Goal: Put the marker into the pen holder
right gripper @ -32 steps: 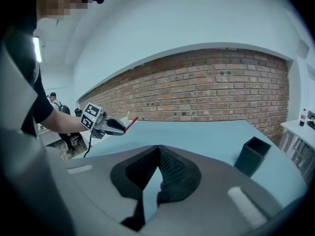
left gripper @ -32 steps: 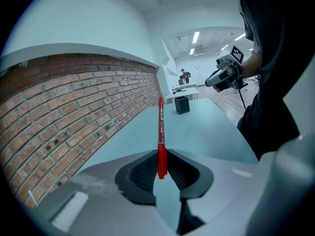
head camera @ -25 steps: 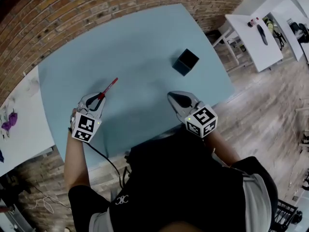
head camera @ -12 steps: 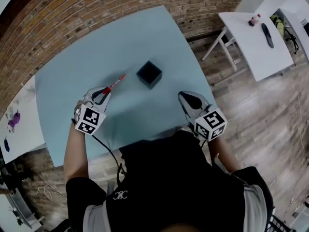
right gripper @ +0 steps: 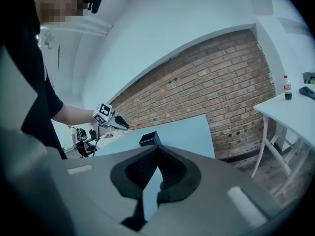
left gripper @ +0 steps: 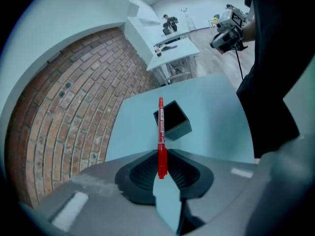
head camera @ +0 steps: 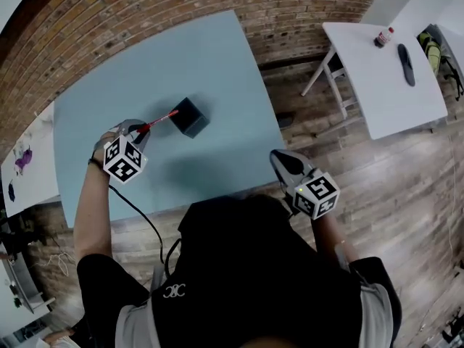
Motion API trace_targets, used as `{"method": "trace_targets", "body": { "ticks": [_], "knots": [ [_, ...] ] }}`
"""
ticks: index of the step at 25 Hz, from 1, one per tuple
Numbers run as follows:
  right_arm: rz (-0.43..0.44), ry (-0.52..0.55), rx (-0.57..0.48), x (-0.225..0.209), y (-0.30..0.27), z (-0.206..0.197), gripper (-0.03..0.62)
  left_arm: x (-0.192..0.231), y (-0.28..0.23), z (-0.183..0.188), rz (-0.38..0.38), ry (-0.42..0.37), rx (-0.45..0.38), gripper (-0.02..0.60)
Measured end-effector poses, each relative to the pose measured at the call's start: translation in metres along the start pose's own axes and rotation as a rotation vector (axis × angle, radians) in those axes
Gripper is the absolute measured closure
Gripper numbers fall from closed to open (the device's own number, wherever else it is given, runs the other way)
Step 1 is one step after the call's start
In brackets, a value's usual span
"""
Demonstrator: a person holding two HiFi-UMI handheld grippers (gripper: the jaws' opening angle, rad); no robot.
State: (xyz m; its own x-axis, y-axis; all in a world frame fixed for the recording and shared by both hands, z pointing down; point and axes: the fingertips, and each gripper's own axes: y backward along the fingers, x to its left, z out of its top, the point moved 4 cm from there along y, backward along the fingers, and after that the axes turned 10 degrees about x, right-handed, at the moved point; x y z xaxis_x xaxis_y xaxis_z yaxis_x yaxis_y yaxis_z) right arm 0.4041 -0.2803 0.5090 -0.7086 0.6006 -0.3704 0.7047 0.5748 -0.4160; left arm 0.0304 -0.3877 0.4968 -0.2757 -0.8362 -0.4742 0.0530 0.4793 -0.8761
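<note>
- Head view: left gripper [head camera: 138,130] clamps the red marker [head camera: 159,119] by its rear end, above the table's [head camera: 210,56] middle.
- Marker tip points at the black pen holder [head camera: 190,117], close beside its rim.
- Pen holder stands upright, inboard of the table's near edge.
- Right gripper [head camera: 284,164]: jaws closed, empty, off the table's near right corner.

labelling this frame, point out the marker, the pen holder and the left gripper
marker [left gripper: 160,132]: left gripper view, mid barrel
pen holder [left gripper: 179,131]: left gripper view, outer side wall
left gripper [head camera: 140,130]: head view, between its fingertips
</note>
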Motion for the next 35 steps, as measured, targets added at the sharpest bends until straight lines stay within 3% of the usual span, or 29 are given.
{"method": "trace_targets", "body": {
  "ticks": [6,9,14,20,26,31,33,35],
  "knots": [
    [0.030,-0.011,-0.011,-0.001,0.000,0.017,0.590,-0.007,-0.011,0.015,-0.109,-0.037,0.193,0.512],
    [0.016,-0.012,-0.017,0.000,0.002,0.022,0.591,0.001,-0.023,0.018,-0.100,-0.118,0.305,0.512],
    [-0.012,-0.007,-0.010,-0.003,0.008,0.019,0.591,0.007,-0.040,0.029,-0.048,-0.324,0.443,0.511],
    [-0.074,-0.021,-0.011,-0.004,0.018,0.006,0.591,0.009,-0.058,0.047,-0.043,-0.443,0.538,0.512],
    [-0.109,-0.034,-0.014,-0.003,0.029,0.001,0.591,0.008,-0.071,0.056,-0.070,-0.469,0.521,0.509],
    [-0.123,-0.039,-0.019,-0.006,0.034,-0.003,0.591,0.012,-0.066,0.061,-0.059,-0.447,0.470,0.436],
    [-0.114,-0.054,-0.030,-0.003,0.033,-0.002,0.589,0.017,-0.061,0.059,-0.048,-0.404,0.424,0.425],
    [-0.080,-0.111,-0.072,0.000,0.033,0.006,0.591,0.025,-0.050,0.056,-0.023,-0.300,0.349,0.437]
  ]
}}
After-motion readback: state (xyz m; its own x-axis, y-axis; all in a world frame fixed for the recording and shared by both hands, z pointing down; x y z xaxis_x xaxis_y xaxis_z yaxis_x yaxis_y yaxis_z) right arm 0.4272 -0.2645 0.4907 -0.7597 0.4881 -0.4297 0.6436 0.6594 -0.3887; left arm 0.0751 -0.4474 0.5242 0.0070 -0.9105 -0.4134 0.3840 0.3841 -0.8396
